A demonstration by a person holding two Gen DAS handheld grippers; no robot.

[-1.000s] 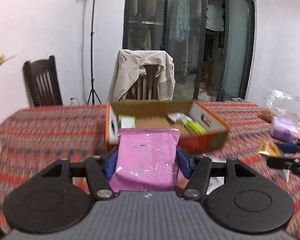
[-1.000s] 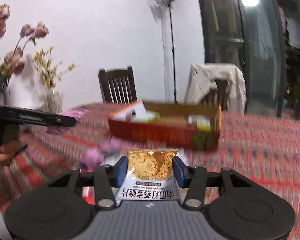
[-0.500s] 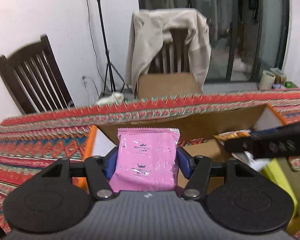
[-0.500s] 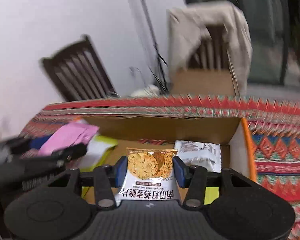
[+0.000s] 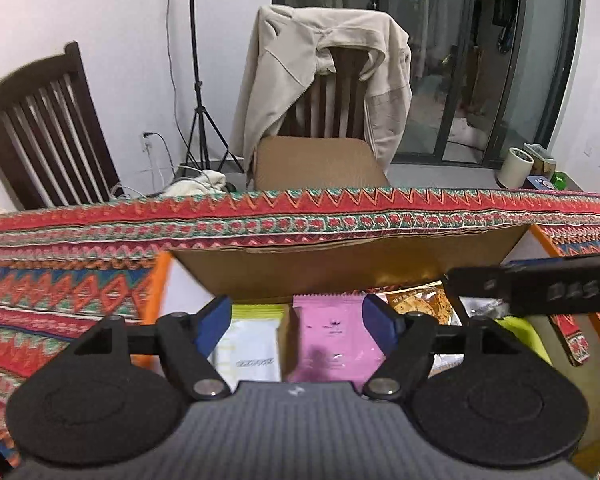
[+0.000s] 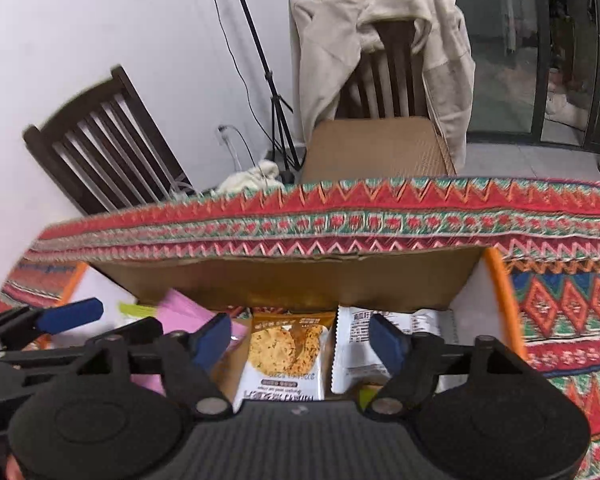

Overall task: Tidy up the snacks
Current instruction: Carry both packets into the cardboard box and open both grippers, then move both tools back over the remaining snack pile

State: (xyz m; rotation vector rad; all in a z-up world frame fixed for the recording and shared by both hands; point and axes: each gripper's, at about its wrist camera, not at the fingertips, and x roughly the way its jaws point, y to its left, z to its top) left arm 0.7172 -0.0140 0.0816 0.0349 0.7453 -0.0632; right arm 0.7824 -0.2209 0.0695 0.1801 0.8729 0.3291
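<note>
Jaws just spread on my left gripper and right gripper; pink packet and cracker packet lie loose at twelve o'clock in the cardboard box.

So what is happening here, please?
A person is sorting snacks into a cardboard box with two handheld grippers. The left gripper has just opened over a pink packet, the right gripper over a cracker packet. Both packets now lie loose inside the box.

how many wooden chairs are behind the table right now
2: a bare slatted chair at the left by the wall, and a chair draped with a beige jacket behind the table's middle. Others may be hidden.
</note>
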